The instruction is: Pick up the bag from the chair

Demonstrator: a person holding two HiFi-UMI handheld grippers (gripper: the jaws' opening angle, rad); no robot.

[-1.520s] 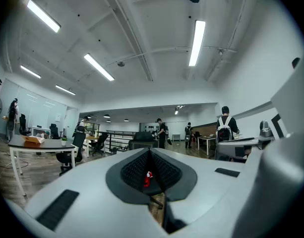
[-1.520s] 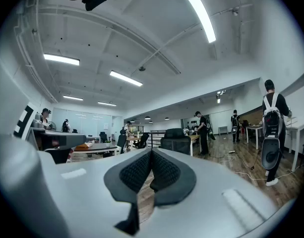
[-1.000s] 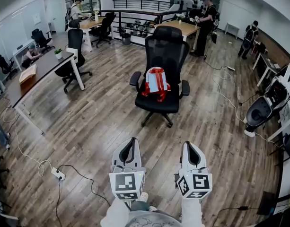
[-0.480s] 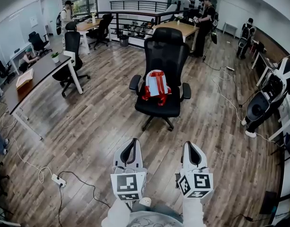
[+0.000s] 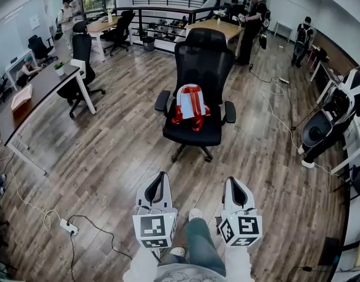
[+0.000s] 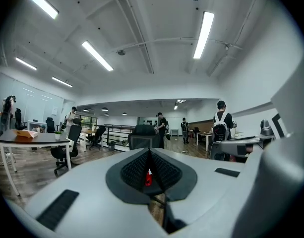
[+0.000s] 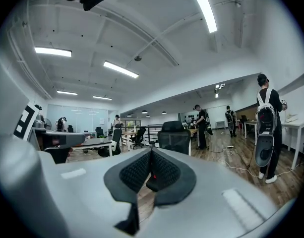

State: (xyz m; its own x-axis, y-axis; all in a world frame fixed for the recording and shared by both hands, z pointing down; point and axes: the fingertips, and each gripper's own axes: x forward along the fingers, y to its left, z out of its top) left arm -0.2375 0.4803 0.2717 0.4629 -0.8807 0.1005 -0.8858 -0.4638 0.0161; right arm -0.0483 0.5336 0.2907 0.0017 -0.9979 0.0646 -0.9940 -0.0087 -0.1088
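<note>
A red and white bag [image 5: 189,106] leans upright against the backrest of a black office chair [image 5: 203,57], on its seat, in the middle of the head view. My left gripper [image 5: 158,184] and right gripper [image 5: 234,184] are held side by side near the bottom edge, well short of the chair, both shut with nothing in them. In the left gripper view the shut gripper [image 6: 150,152] points at the chair [image 6: 142,135], and a red sliver of the bag [image 6: 148,178] shows between the pads. The right gripper view shows its shut gripper [image 7: 152,152] and the chair [image 7: 174,135].
A long dark desk [image 5: 39,90] and another office chair [image 5: 80,69] stand at the left. A power strip with cable [image 5: 69,228] lies on the wood floor at lower left; cables [image 5: 279,119] trail at right. A person [image 5: 338,110] stands at the right edge, others farther back.
The chair and bag have drawn slightly closer and lower in view. A leg and shoe now show between the grippers. Both grippers keep their pose.
</note>
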